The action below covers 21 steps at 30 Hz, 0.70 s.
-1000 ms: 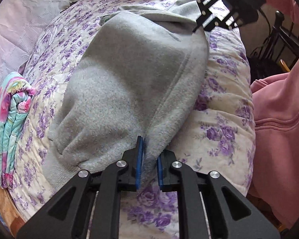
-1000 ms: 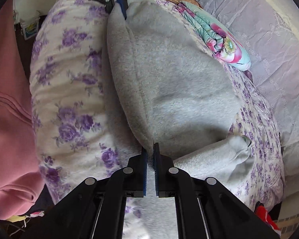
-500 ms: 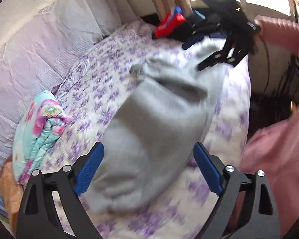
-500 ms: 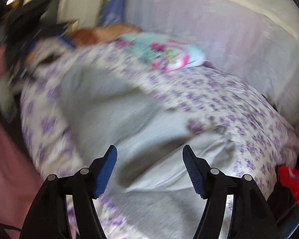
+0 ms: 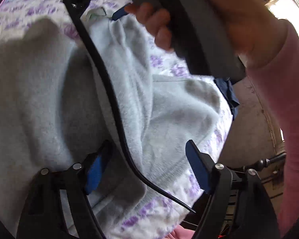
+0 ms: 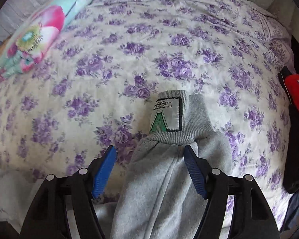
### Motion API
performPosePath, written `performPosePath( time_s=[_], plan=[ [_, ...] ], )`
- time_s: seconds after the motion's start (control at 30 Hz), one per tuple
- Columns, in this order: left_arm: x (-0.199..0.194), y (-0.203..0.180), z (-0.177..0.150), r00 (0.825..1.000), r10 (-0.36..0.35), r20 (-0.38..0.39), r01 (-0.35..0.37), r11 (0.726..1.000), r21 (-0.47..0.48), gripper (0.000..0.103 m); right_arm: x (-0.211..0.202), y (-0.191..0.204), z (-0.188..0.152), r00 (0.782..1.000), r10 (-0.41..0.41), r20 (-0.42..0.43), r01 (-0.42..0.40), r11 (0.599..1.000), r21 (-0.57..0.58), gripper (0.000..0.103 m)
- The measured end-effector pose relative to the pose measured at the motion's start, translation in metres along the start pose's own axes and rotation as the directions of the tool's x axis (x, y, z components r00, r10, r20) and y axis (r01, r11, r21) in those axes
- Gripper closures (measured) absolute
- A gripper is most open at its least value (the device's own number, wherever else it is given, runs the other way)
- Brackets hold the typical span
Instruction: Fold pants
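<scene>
The grey fleece pants (image 5: 49, 99) lie on the floral bed. In the right wrist view one pant leg (image 6: 161, 189) runs between the fingers, ending in a ribbed cuff (image 6: 181, 131) with a white and green label (image 6: 166, 115). My right gripper (image 6: 149, 159) is open, its jaws on either side of the leg just below the cuff, not closed on it. My left gripper (image 5: 147, 165) is open over the bunched pants near the bed edge. The right gripper's handle and the hand holding it (image 5: 181, 16) fill the top of the left wrist view.
A purple-flowered bedspread (image 6: 129, 49) covers the bed. A folded teal and pink floral cloth (image 6: 37, 31) lies at the far left. Red and dark clothes (image 6: 295, 103) sit at the right edge. A black cable (image 5: 109, 91) crosses the left wrist view. A pink sleeve (image 5: 289, 119) is at right.
Both grippers let go of the pants, opened, and moved: the right one to the cuffed leg end, the left one close over the bunched fabric.
</scene>
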State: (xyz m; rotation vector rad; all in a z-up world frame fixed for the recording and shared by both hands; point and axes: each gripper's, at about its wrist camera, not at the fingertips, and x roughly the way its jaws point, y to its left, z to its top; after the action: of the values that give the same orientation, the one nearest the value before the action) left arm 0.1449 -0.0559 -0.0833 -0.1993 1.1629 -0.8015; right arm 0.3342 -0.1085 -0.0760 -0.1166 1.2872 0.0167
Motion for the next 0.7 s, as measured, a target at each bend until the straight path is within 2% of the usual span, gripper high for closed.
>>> performPosePath(
  time_s=[0.07,0.1,0.13,0.17,0.2,0.23,0.27,0.3,0.33,0.37,0.4,0.47,0.53,0.63,0.7],
  plan=[
    [0.006,-0.001,-0.005,1.000,0.017,0.014,-0.017,1.000,0.024,0.036,0.012,0.002,0.000,0.999,-0.038,-0.025,0.037,0.999,-0.022,0.033],
    [0.006,-0.001,-0.007,0.999,0.020,0.030,-0.021,0.999,0.041,0.043,0.017,0.002,-0.004,0.999,-0.044,-0.030,0.043,0.998,-0.035,0.036],
    [0.004,0.000,-0.008,0.999,0.015,0.043,-0.017,0.998,0.054,0.051,0.019,0.000,-0.008,0.998,-0.052,-0.028,0.050,0.997,-0.053,0.050],
    [0.005,0.004,-0.006,0.999,0.007,0.052,-0.010,0.998,0.058,0.055,0.018,-0.004,-0.012,0.999,-0.034,-0.021,0.033,0.998,-0.059,0.062],
    [0.005,0.010,-0.007,0.998,-0.007,0.066,0.004,0.999,0.053,0.062,0.015,-0.011,-0.016,1.000,-0.006,-0.014,0.005,0.999,-0.054,0.069],
    [0.005,0.014,-0.007,0.997,-0.016,0.075,0.013,0.999,0.045,0.071,0.009,-0.020,-0.020,1.000,0.031,-0.006,-0.031,0.999,-0.037,0.086],
    [0.006,0.018,-0.007,0.997,-0.019,0.081,0.016,0.999,0.034,0.075,0.002,-0.028,-0.023,0.997,0.070,0.011,-0.070,0.997,-0.016,0.091],
    [0.006,0.021,-0.007,0.996,-0.025,0.085,0.023,1.000,0.021,0.079,-0.010,-0.038,-0.028,0.993,0.104,0.047,-0.104,0.995,0.001,0.092],
    [0.006,0.021,-0.006,0.995,-0.048,0.082,0.047,0.999,0.012,0.087,-0.021,-0.045,-0.033,0.988,0.129,0.087,-0.131,0.991,0.012,0.093],
    [0.008,0.021,-0.003,0.995,-0.071,0.073,0.070,0.997,0.014,0.094,-0.038,-0.057,-0.041,0.976,0.166,0.144,-0.171,0.985,0.025,0.093],
    [0.009,0.016,-0.002,0.994,-0.089,0.066,0.088,0.996,0.023,0.096,-0.053,-0.067,-0.050,0.960,0.203,0.191,-0.214,0.976,0.040,0.093],
    [0.003,-0.004,-0.003,0.994,-0.049,0.098,0.041,0.995,0.088,0.096,-0.085,-0.090,-0.069,0.918,0.275,0.287,-0.304,0.951,0.059,0.093],
    [-0.006,-0.030,-0.004,0.989,-0.020,0.145,-0.005,0.986,0.169,0.096,-0.118,-0.121,-0.098,0.853,0.330,0.404,-0.392,0.917,0.079,0.093],
    [-0.020,-0.060,-0.008,0.980,-0.047,0.191,-0.005,0.966,0.260,0.096,-0.155,-0.170,-0.158,0.728,0.368,0.579,-0.510,0.855,0.099,0.095],
    [-0.025,-0.078,-0.014,0.978,-0.057,0.201,-0.010,0.948,0.318,0.096,-0.162,-0.201,-0.201,0.645,0.362,0.673,-0.572,0.813,0.112,0.095]
  ],
)
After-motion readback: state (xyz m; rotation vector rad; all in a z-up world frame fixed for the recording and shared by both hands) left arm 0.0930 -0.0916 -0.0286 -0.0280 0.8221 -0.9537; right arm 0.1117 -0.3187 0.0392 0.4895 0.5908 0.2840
